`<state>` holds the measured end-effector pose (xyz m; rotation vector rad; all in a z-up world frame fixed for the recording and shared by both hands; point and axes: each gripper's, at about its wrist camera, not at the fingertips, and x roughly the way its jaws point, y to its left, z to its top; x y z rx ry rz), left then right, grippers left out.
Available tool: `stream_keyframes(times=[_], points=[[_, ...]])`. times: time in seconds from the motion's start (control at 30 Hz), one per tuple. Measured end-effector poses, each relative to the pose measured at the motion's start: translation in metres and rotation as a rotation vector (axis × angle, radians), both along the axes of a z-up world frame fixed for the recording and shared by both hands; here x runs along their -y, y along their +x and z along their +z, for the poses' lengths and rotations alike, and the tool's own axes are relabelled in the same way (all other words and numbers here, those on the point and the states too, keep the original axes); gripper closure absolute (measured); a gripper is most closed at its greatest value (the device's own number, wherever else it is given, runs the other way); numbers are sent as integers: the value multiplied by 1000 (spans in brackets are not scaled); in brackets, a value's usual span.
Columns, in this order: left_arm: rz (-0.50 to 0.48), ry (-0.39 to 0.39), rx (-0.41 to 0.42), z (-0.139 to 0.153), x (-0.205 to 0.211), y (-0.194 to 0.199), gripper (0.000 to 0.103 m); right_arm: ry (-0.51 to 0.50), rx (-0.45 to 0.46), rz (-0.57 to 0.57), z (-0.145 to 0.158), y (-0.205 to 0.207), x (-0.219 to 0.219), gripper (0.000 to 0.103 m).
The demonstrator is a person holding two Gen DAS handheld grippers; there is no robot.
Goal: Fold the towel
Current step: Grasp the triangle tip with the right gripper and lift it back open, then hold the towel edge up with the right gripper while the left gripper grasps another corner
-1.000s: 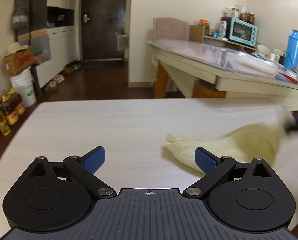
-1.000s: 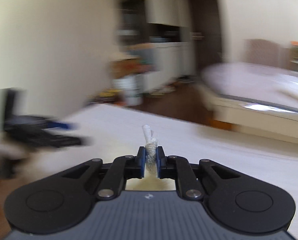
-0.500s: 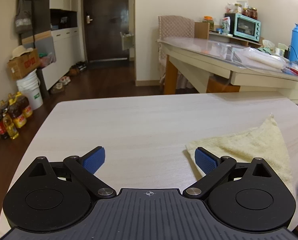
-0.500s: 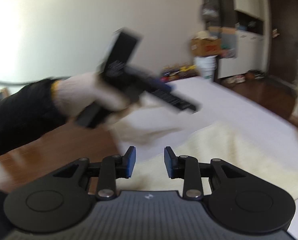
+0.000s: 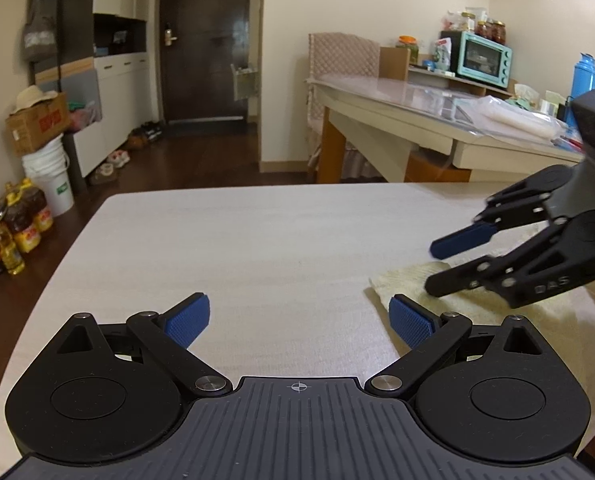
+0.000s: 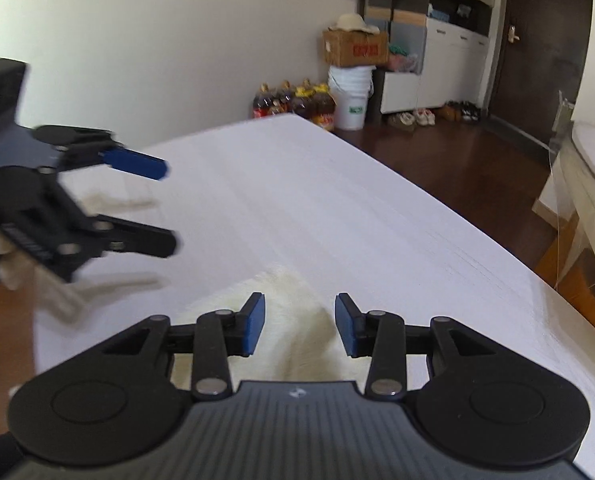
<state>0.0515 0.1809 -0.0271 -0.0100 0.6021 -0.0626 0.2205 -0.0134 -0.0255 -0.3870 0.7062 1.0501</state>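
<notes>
A pale yellow towel lies flat on the light wooden table, at the right of the left wrist view. Its near corner sits just beyond my left gripper's right fingertip. My left gripper is wide open and empty, low over the table. My right gripper comes in from the right, open, its fingers just above the towel's corner. In the right wrist view the towel lies between and under the open right gripper, and the left gripper shows blurred at the left.
A second table with an oven, jars and a blue flask stands behind on the right. Oil bottles, a white bucket and a cardboard box stand on the floor at the left. The table's left edge drops to dark floor.
My right gripper has let go of the towel and opened wider. The towel now lies flat on the table. The right gripper has come into the left wrist view, over the towel's corner.
</notes>
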Motion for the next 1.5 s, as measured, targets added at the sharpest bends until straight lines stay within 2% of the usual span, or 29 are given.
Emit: stream_keyframes(times=[0.03, 0.1, 0.2, 0.3, 0.4, 0.53, 0.6, 0.67, 0.77, 0.8, 0.83, 0.87, 1.0, 1.07, 1.13, 1.23, 1.4, 1.5], points=[[3, 1, 1, -1, -1, 1, 4, -5, -1, 3, -2, 2, -2, 77], [7, 2, -2, -1, -3, 3, 4, 5, 9, 7, 1, -6, 1, 93], [16, 1, -7, -3, -5, 7, 4, 60, 55, 1, 13, -18, 14, 96], [7, 10, -11, -2, -4, 12, 4, 136, 104, 7, 37, -49, 42, 96], [-42, 34, -15, 1, 5, 19, 4, 186, 137, 8, 57, -78, 74, 96], [-148, 61, -29, 2, 23, 32, 4, 181, 168, -21, 66, -126, 123, 96], [-231, 72, -45, 0, 36, 39, 4, 168, 176, -41, 65, -147, 146, 96], [-320, 82, -68, -3, 49, 46, 4, 163, 172, -66, 61, -166, 166, 96], [-398, 108, -103, -7, 64, 56, 7, 160, 137, -132, 50, -189, 194, 96], [-418, 116, -115, -8, 68, 59, 18, 164, 122, -150, 46, -194, 201, 96], [-436, 127, -129, -9, 72, 63, 36, 165, 106, -167, 42, -199, 206, 96], [-451, 144, -145, -11, 76, 66, 40, 166, 96, -179, 41, -201, 210, 96], [-485, 189, -168, -11, 85, 72, 44, 185, 56, -221, 33, -208, 224, 96], [-504, 189, -178, -11, 87, 73, 65, 191, 40, -225, 31, -204, 233, 96], [-514, 172, -185, -11, 89, 74, 94, 190, 35, -219, 28, -200, 230, 96], [-500, 205, -162, -14, 95, 75, 98, 200, 27, -217, 25, -194, 228, 95], [-465, 204, -146, -15, 89, 94, 98, 212, 23, -217, 18, -195, 232, 94], [-443, 220, -143, -16, 86, 109, 98, 201, 39, -199, 17, -199, 229, 89]])
